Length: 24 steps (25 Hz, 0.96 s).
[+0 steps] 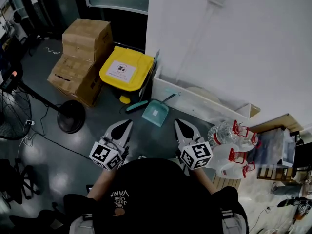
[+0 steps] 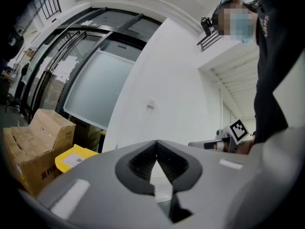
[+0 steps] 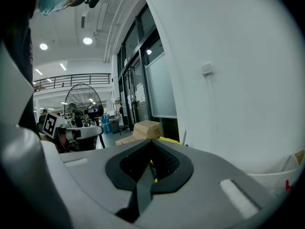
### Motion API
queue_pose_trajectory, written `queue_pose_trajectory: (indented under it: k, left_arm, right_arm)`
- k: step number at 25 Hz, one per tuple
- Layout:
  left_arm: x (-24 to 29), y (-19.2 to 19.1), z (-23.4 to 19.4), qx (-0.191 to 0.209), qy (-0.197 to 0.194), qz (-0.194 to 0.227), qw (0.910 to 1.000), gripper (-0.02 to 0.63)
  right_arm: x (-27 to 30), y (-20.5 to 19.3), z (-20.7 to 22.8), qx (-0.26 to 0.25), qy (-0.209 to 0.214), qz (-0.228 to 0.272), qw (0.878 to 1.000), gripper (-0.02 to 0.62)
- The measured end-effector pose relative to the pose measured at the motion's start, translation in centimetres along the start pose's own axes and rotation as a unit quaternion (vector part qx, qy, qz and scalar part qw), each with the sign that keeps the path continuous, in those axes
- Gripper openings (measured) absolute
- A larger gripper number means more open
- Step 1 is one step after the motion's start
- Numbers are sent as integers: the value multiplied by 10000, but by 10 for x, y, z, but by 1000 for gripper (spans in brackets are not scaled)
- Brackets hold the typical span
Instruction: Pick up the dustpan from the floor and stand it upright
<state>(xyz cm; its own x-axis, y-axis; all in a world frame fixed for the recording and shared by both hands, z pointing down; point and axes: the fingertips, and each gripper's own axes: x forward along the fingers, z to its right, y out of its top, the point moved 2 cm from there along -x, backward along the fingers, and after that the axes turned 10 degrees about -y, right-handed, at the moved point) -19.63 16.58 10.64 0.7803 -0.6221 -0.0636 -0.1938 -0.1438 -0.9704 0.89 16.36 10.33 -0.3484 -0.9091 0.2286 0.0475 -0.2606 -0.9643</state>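
A teal dustpan (image 1: 155,112) lies on the dark floor, its thin handle slanting up toward the low white ledge (image 1: 204,112). Beside it on the left lies a teal-handled brush (image 1: 137,106). My left gripper (image 1: 127,123) hovers short of the pan and to its left, jaws together and empty. On the pan's right my right gripper (image 1: 178,123) hangs the same way, shut on nothing. In the left gripper view the left gripper (image 2: 156,142) shows its tips meeting before the white wall. The right gripper (image 3: 152,142) is likewise closed in its own view. Neither gripper view shows the dustpan.
A yellow-lidded bin (image 1: 126,68) stands behind the brush, with stacked cardboard boxes (image 1: 82,57) to its left. A fan's round base (image 1: 71,116) and cable sit at left. Clear water jugs with red handles (image 1: 230,145) stand at right by a wooden pallet (image 1: 229,183).
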Motion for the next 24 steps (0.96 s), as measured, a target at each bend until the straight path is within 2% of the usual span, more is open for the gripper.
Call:
queue_pose_trajectory:
  k: [10,24]
  left_arm:
    - [-16,0,-5,-83,78,-3,9999,54]
    - [-7,-1,-9,-114,12,26,9999,54]
  right_arm:
    - [4,0,-8,-90,-19,-88,9999,2]
    - [13,-6,-2,-21,-76,-170,9998,2]
